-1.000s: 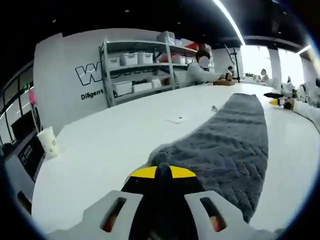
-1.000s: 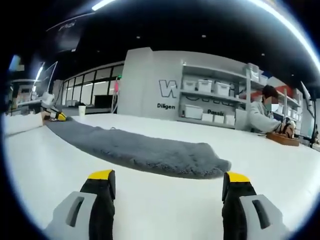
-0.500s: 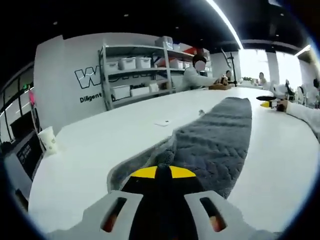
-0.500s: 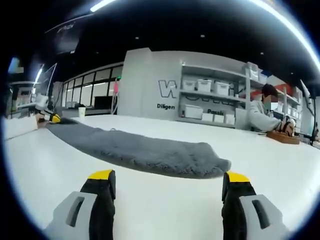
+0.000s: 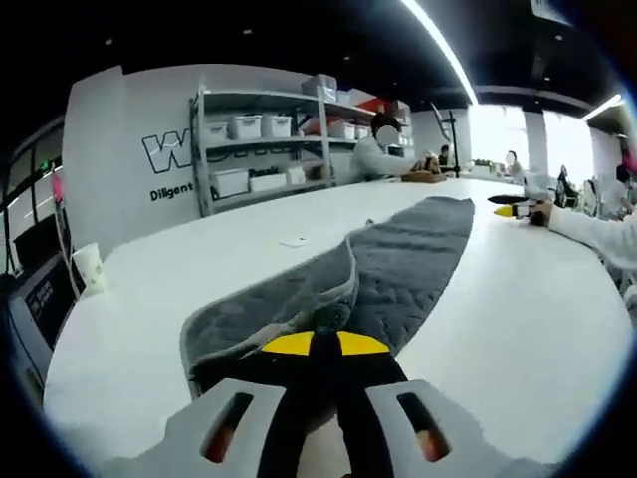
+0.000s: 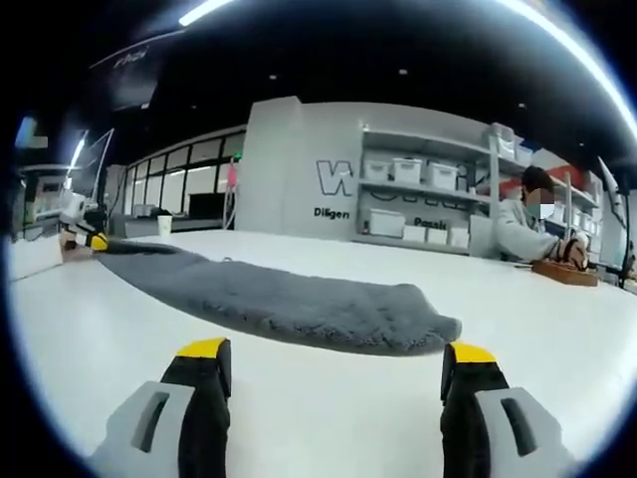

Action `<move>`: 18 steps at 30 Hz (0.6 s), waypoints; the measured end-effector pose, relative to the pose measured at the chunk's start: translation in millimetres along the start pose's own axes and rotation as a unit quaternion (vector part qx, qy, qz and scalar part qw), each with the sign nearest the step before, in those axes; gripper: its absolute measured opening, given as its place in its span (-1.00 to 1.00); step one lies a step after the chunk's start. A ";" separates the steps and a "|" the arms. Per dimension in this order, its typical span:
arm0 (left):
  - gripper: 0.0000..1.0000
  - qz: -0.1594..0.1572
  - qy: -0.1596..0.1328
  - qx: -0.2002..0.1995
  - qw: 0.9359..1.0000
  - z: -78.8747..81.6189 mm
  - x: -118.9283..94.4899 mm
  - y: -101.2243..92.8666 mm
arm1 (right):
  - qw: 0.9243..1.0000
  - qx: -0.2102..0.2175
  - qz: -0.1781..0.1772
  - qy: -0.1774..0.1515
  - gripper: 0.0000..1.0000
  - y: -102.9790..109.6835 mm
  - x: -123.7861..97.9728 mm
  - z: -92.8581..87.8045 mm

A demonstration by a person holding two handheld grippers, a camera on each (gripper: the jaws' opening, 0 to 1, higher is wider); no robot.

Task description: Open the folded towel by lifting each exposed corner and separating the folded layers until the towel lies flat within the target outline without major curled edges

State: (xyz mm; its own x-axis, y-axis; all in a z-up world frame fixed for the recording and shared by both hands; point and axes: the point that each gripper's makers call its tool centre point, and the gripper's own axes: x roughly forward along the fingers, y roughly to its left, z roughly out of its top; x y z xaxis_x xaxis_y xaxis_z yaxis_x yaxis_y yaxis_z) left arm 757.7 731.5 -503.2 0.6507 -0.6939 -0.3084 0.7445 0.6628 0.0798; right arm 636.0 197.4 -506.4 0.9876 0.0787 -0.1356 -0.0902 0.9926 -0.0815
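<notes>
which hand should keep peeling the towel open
Left, probably. Its tongs are shut on the towel corner with a layer lifted; the right tongs are open, short of the far end.

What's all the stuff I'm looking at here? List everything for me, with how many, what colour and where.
towel: one, grey, long, lying on the table, its near corner lifted and peeled back.
table: one, white, broad, under the towel.
paper cup: one, white, near the table's far left edge in the left gripper view.
shelving unit: one, grey metal, against the back wall, holding white bins.
wall lettering: dark, on the grey wall.
seated person: one, light top, at the far end of the table.
left hand-held gripper: one, black with yellow tips, shut on the towel corner.
right hand-held gripper: one, black with yellow tips, open, short of the towel's end.
</notes>
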 end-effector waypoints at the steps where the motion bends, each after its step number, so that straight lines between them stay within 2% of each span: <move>1: -0.89 -0.002 0.000 -0.001 1.000 -0.6 -2.1 -3.1 | 1.000 0.000 0.000 0.000 0.73 0.4 -0.1 0.1; 7: -0.90 -0.014 0.008 0.004 1.000 -5.7 -12.2 -23.1 | 1.000 0.000 0.002 -0.001 0.71 1.9 0.0 0.6; 16: -0.92 -0.031 0.011 0.012 0.999 -9.2 -23.3 -41.8 | 1.000 0.002 0.004 -0.003 0.69 1.7 0.9 1.3; 18: -0.92 -0.040 0.012 0.017 0.999 -11.1 -28.7 -52.5 | 1.000 0.001 0.005 -0.004 0.69 2.1 1.0 1.6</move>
State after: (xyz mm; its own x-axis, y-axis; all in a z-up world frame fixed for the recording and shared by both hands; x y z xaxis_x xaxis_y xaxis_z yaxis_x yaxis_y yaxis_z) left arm 698.3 719.8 -509.1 0.5850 -0.7372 -0.3380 0.7992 0.5949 0.0856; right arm 637.0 199.8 -505.1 0.9876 0.0898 -0.1285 -0.1004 0.9919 -0.0780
